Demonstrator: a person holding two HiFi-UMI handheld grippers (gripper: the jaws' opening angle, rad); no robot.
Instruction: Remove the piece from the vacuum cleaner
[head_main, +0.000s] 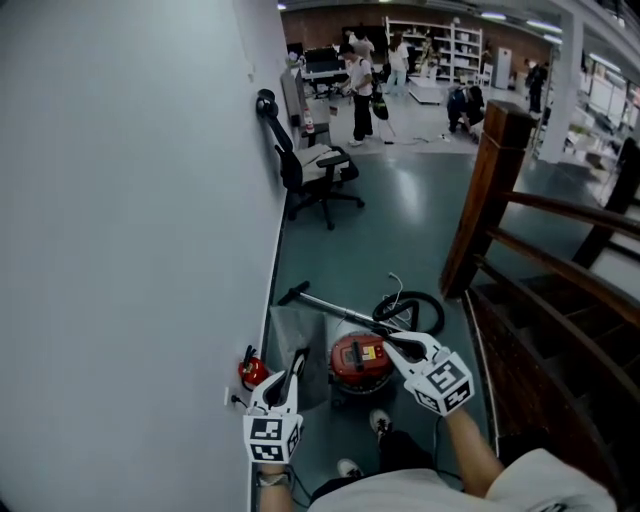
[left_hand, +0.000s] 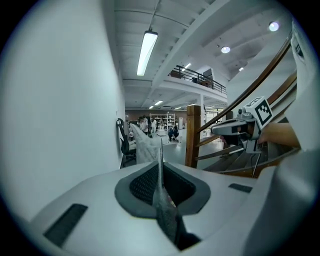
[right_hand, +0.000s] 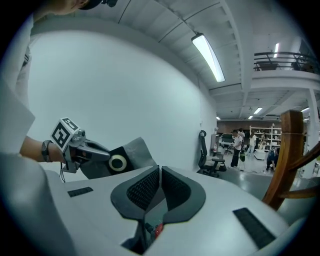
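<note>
The left claw (left_hand: 160, 152) is pinching a limp grey fabric dust bag (left_hand: 143, 147); the right claw (right_hand: 159, 174) is sitting closed, empty. Such a thin pinch risks the bag slipping and falling.

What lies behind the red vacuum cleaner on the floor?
A coiled black hose and a long metal tube lie behind the vacuum cleaner. The right gripper covers where the hose joins it, so that joint cannot be seen.

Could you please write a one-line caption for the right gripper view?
Left gripper holds the grey vacuum bag; right gripper shut, empty.
</note>
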